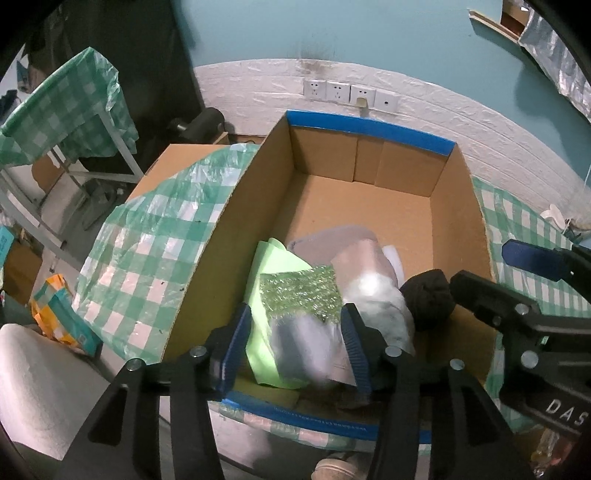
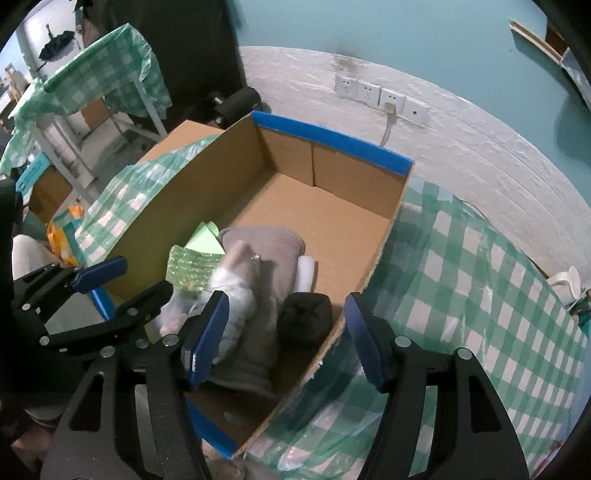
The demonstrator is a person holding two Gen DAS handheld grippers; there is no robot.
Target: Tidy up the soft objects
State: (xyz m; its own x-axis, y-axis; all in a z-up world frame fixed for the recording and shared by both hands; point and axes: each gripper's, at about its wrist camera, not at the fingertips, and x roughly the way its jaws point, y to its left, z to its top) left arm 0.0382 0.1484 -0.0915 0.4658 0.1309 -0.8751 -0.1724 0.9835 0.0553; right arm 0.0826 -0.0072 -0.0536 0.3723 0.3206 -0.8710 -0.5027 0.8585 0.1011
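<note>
Ahead of me the wall [image 1: 369, 33] is teal above and white textured panelling [image 1: 461, 122] below. A row of 4 white sockets [image 1: 351, 94] sits on the panelling; 1 holds a plug. A green-and-white checked plastic cloth [image 2: 461, 266] covers my table. To my left stands a second metal-framed table [image 1: 62, 110] under the same cloth. Lighting is dim.

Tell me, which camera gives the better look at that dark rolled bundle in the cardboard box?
The right wrist view: the dark bundle sits near the picture's middle, whole and unobstructed, against the box wall. In the left wrist view it lies off to the right, partly behind the other gripper's finger.
</note>
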